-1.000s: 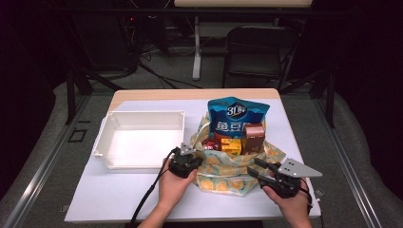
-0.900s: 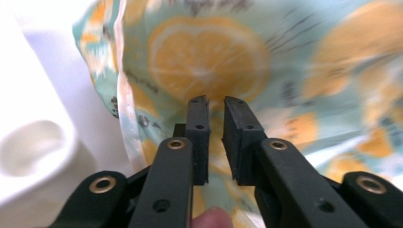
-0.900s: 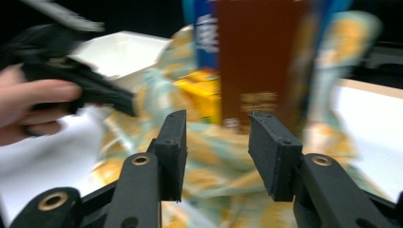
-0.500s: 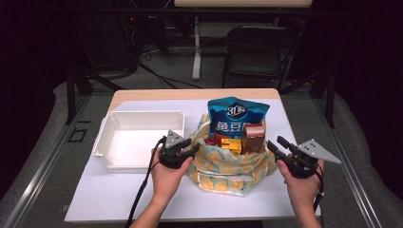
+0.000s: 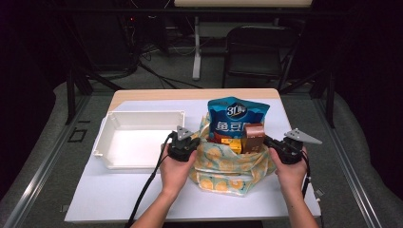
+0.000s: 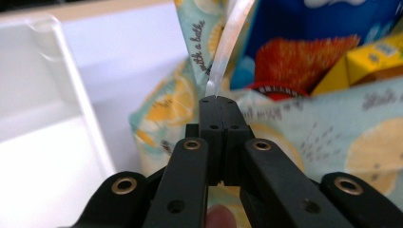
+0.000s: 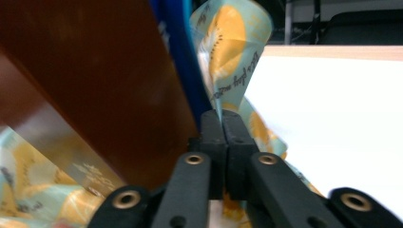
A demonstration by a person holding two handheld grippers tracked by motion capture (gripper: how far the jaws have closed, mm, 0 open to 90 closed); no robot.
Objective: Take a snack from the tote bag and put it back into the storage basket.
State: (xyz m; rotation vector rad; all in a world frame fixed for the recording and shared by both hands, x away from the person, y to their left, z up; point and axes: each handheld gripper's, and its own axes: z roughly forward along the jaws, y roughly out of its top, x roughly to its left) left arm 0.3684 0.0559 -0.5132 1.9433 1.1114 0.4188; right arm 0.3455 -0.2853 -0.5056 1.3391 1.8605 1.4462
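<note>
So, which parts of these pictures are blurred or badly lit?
High view: the table is lit, the room behind is dark. Right gripper view: the brown packet is close and blurred. Left gripper view: the bag is soft, the white tray overexposed.

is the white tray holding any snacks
No, the white tray is bare inside in the high view; the snacks stand in the cloth bag beside it.
</note>
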